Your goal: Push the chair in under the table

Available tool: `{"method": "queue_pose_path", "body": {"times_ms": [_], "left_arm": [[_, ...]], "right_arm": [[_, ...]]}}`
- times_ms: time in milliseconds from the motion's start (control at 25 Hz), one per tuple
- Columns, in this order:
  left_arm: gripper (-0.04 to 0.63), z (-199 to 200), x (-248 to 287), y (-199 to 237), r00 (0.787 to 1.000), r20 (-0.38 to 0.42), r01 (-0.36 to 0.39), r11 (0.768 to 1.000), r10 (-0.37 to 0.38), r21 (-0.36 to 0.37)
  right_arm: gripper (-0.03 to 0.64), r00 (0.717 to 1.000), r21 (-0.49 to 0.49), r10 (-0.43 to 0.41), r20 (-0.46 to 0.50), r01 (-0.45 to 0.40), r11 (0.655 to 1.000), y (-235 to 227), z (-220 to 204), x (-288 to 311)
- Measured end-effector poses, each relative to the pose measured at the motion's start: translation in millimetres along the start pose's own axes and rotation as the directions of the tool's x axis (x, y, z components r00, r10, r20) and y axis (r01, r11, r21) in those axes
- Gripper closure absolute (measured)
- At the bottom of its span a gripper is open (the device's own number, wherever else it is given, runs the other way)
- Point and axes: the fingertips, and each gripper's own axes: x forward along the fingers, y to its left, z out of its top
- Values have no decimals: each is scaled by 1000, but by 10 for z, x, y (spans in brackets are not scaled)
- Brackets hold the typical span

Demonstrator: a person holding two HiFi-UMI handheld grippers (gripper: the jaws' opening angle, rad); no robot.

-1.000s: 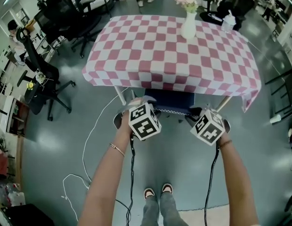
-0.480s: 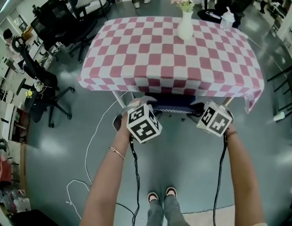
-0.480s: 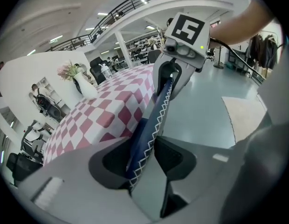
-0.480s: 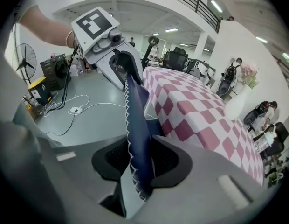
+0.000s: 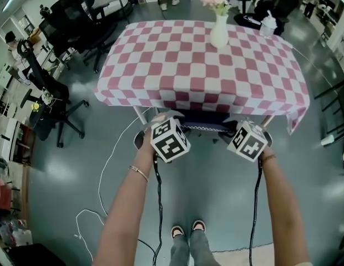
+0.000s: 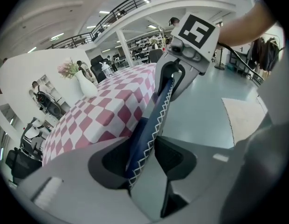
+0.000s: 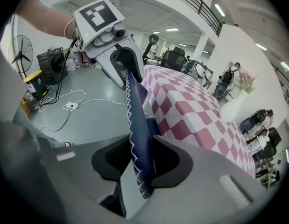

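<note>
The left gripper [image 5: 162, 121] and right gripper [image 5: 240, 125] each pinch the navy chair backrest [image 5: 205, 125], just at the checkered table's [image 5: 200, 65] near edge

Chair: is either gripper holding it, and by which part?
Both. The left gripper and the right gripper each clamp the stitched top edge of the chair back, one near each end.

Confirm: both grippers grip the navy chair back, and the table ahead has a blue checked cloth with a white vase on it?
Not blue: the head view shows the cloth is pink-and-white checked. The rest stands: the left gripper and the right gripper both grip the navy chair back, and the white vase stands on the cloth.
</note>
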Motion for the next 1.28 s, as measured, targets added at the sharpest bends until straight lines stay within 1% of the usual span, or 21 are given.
{"method": "queue_pose_path", "body": {"times_ms": [80, 160, 280, 360, 440, 480, 560, 600, 680, 760, 840, 880, 920, 960, 1040, 1080, 1120, 1160, 1200, 1240, 1280], "left_arm": [[427, -14, 2, -18, 1000, -12, 12, 1000, -12, 1], [423, -40, -10, -38, 1000, -15, 14, 1000, -14, -17], [411, -24, -111, -34, 999, 35, -16, 995, 19, -96], [411, 5, -252, -8, 996, 75, -35, 991, 45, -131], [411, 64, -447, 29, 992, 118, -31, 985, 51, -167], [411, 109, -560, 50, 988, 143, -23, 982, 51, -189], [411, 230, -826, 99, 977, 203, -15, 972, 64, -236], [411, 297, -974, 132, 967, 242, -16, 964, 83, -266], [411, 428, -1292, 205, 933, 330, -20, 936, 143, -351], [412, 535, -1630, 245, 890, 398, -31, 900, 223, -434], [413, 590, -1964, 255, 850, 424, -70, 864, 314, -499], [413, 599, -2129, 259, 828, 423, -102, 840, 369, -533], [417, 595, -2297, 263, 801, 413, -142, 808, 433, -572], [429, 580, -2471, 260, 769, 393, -189, 767, 503, -613], [454, 538, -2817, 201, 699, 344, -271, 677, 627, -684], [468, 523, -2978, 138, 668, 324, -299, 640, 670, -707], [478, 515, -3129, 63, 641, 310, -320, 611, 702, -724], [503, 506, -3270, -18, 617, 300, -337, 588, 728, -735], [526, 493, -3398, -99, 595, 292, -349, 568, 749, -745], [552, 471, -3509, -179, 578, 286, -355, 551, 764, -755], [593, 448, -3602, -258, 565, 283, -355, 538, 775, -764]], "right_arm": [[492, 1000, 2, 2, -5, -2, 1000, 24, -3, -2], [492, 1000, -5, -4, -19, 4, 1000, 51, 2, -12], [492, 998, -33, -33, -50, 31, 999, 88, 38, -109], [492, 998, -34, -49, -45, 47, 998, 93, 104, -218], [492, 998, -10, -69, -3, 69, 998, 57, 225, -367], [492, 996, 18, -84, 34, 84, 996, 27, 305, -459], [492, 984, 101, -134, 120, 122, 987, -47, 481, -674], [492, 972, 145, -173, 157, 150, 978, -92, 562, -796], [492, 938, 229, -269, 220, 218, 949, -178, 706, -1071], [493, 892, 320, -358, 276, 266, 909, -207, 815, -1380], [494, 849, 421, -424, 314, 276, 864, -143, 880, -1694], [494, 825, 470, -459, 329, 278, 838, -97, 902, -1854], [494, 796, 519, -501, 340, 285, 806, -51, 913, -2020], [494, 761, 570, -549, 345, 295, 767, -4, 909, -2193], [494, 682, 685, -651, 333, 300, 664, 97, 845, -2547], [494, 642, 741, -697, 321, 289, 607, 157, 792, -2718], [494, 606, 788, -733, 308, 270, 554, 226, 737, -2878], [494, 576, 823, -761, 297, 249, 510, 302, 688, -3020], [495, 554, 847, -782, 287, 234, 477, 387, 647, -3141], [496, 537, 860, -796, 278, 230, 455, 480, 615, -3242], [499, 525, 865, -807, 271, 235, 443, 578, 591, -3329]]}}
